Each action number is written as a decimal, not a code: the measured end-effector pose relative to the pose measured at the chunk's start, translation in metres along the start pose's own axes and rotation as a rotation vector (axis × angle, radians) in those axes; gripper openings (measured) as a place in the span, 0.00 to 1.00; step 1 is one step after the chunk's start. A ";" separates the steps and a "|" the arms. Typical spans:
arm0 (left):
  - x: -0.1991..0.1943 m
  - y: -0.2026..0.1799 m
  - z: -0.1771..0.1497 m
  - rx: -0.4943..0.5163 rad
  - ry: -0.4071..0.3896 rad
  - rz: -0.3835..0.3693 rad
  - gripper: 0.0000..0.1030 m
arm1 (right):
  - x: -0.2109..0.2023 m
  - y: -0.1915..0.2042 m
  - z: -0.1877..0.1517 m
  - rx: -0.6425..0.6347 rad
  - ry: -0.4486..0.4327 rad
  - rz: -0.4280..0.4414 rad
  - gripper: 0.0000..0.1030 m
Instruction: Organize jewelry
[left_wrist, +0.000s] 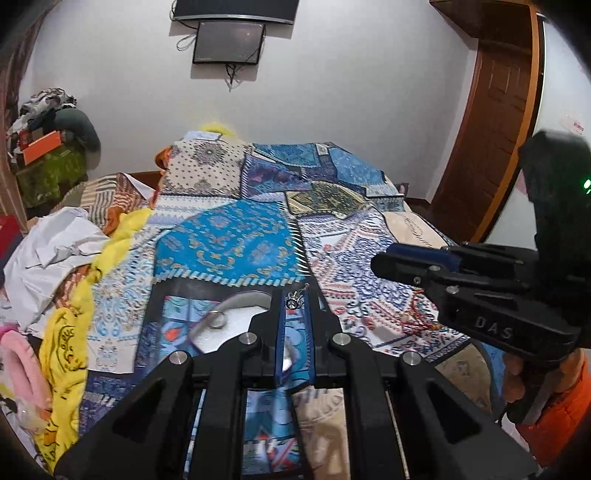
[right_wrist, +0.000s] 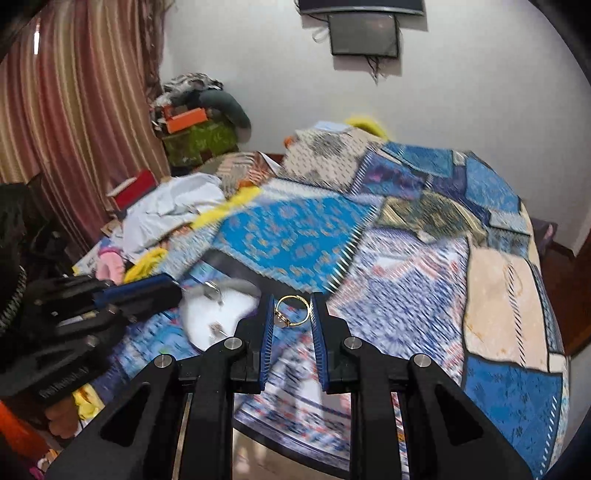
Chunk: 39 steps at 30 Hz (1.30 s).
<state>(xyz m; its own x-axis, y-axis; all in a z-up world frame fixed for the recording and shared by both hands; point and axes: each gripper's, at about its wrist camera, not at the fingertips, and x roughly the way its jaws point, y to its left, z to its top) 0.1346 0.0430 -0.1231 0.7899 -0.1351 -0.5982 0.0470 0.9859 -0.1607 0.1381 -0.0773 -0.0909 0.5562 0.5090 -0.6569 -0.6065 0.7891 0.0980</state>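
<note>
A heart-shaped jewelry box (left_wrist: 236, 325) with white padding lies open on the patterned bed cover; a silver ring (left_wrist: 218, 319) sits in it. My left gripper (left_wrist: 295, 301) is shut on a small silver earring (left_wrist: 294, 298) just right of the box. My right gripper (right_wrist: 292, 312) is shut on a gold ring with a stone (right_wrist: 291, 312), held above the bed cover to the right of the box (right_wrist: 218, 314). The right gripper shows in the left wrist view (left_wrist: 384, 260), and the left one in the right wrist view (right_wrist: 177, 291).
The bed cover (left_wrist: 229, 240) spreads ahead. White cloth (left_wrist: 51, 254), yellow cloth (left_wrist: 66, 339) and pink items lie at the left edge. A pile with an orange box (left_wrist: 40, 146) stands far left. A wooden door (left_wrist: 495, 122) is at the right.
</note>
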 end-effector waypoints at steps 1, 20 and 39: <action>-0.002 0.003 0.001 -0.002 -0.004 0.007 0.08 | 0.001 0.006 0.004 -0.006 -0.010 0.010 0.17; 0.024 0.066 -0.016 -0.105 0.067 0.033 0.08 | 0.066 0.045 0.014 -0.012 0.068 0.133 0.17; 0.062 0.061 -0.032 -0.100 0.154 0.007 0.08 | 0.102 0.035 -0.002 0.053 0.186 0.147 0.18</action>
<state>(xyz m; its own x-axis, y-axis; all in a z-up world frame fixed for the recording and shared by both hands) 0.1671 0.0917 -0.1954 0.6869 -0.1491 -0.7113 -0.0257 0.9731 -0.2288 0.1724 0.0017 -0.1554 0.3464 0.5517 -0.7587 -0.6400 0.7303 0.2388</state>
